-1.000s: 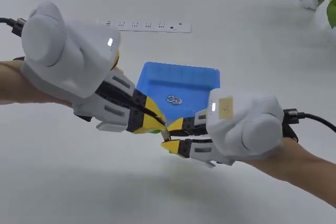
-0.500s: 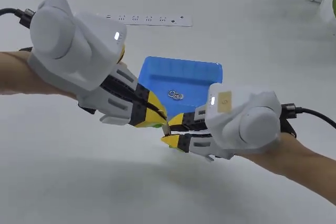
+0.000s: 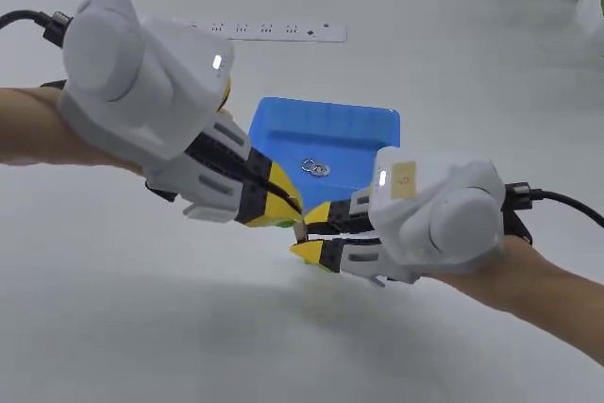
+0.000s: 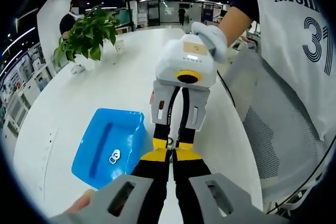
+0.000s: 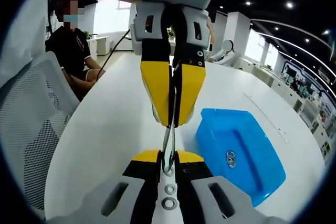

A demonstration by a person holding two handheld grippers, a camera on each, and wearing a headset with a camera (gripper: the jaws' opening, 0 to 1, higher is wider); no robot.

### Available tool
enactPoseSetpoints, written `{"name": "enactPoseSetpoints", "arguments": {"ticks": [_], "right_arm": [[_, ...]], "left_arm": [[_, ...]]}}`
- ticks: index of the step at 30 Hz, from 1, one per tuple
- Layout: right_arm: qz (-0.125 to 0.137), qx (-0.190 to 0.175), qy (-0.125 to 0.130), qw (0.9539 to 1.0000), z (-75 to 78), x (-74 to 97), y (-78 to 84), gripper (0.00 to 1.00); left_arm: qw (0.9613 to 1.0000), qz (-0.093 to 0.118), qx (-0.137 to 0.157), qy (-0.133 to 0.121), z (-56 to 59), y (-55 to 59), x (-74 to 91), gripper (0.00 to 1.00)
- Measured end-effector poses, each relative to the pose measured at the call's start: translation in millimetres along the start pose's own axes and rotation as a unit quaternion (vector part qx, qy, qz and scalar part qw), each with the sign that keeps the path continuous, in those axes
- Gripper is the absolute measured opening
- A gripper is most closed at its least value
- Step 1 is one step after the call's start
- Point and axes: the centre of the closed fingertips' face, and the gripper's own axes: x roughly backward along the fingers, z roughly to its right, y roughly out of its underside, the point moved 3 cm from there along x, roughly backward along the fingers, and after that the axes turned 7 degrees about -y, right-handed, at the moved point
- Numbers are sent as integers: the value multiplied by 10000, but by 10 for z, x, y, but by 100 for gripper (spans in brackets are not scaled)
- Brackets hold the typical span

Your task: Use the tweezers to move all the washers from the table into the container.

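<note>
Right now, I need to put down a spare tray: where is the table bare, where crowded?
The table is bare on the near side, and between the power strip and blue container. Crowded: the container's near edge, where left gripper and right gripper meet at the tweezers.

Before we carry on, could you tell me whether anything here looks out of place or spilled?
Nothing stands out. The blue container sits flat with washers inside, and the left gripper holds the tweezers with their tips near two loose washers on the table.
</note>
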Motion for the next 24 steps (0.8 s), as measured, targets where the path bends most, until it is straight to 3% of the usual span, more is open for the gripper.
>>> {"name": "enactPoseSetpoints", "arguments": {"ticks": [24], "right_arm": [[-167,-15,-126,9998,-78,28,11,10]], "left_arm": [[9998,-76,-52,163,94,-56,-15,6]]}}
